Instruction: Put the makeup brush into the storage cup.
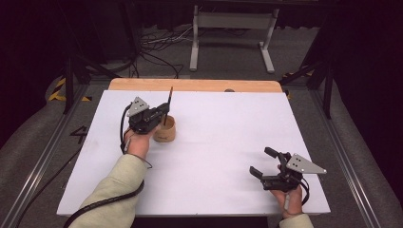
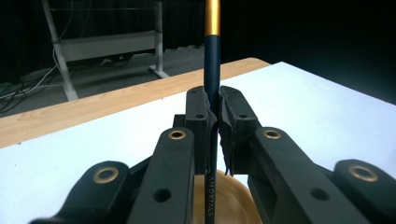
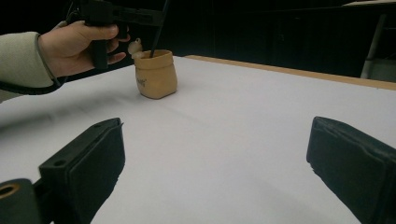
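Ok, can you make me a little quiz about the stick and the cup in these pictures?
1. True or false: the left gripper is shut on the dark pen.
2. Where does the pen's lower end go? A) into the tan cup B) flat on the white table C) between the right gripper's jaws
3. How do the jaws of the right gripper stand?

Key: 1 true. 2 A. 3 open, with nothing between them.
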Motion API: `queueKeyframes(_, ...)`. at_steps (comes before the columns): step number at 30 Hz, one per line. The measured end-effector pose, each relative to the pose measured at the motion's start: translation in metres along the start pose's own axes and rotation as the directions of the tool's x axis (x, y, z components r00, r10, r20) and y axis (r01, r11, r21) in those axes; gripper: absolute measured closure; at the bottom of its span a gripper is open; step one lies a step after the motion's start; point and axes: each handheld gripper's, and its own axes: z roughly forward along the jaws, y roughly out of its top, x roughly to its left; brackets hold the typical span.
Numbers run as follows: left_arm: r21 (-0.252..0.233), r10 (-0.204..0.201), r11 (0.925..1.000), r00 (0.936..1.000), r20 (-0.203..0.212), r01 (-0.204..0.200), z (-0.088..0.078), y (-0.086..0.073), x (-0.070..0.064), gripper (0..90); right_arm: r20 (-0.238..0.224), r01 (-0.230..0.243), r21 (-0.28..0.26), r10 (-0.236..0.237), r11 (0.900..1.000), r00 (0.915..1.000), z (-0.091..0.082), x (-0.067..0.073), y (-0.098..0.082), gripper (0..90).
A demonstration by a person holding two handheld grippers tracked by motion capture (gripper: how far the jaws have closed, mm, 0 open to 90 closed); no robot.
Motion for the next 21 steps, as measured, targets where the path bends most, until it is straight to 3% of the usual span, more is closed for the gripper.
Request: queueKeyframes(21, 0.019, -0.01, 0.9998, 0.9999, -0.009, 0.01, -0.001, -0.012, -0.001, 82.6, -0.001, 0.006, 0.002, -0.006, 1.0, 1.0, 0.001, 0.001, 0.0, 4.3)
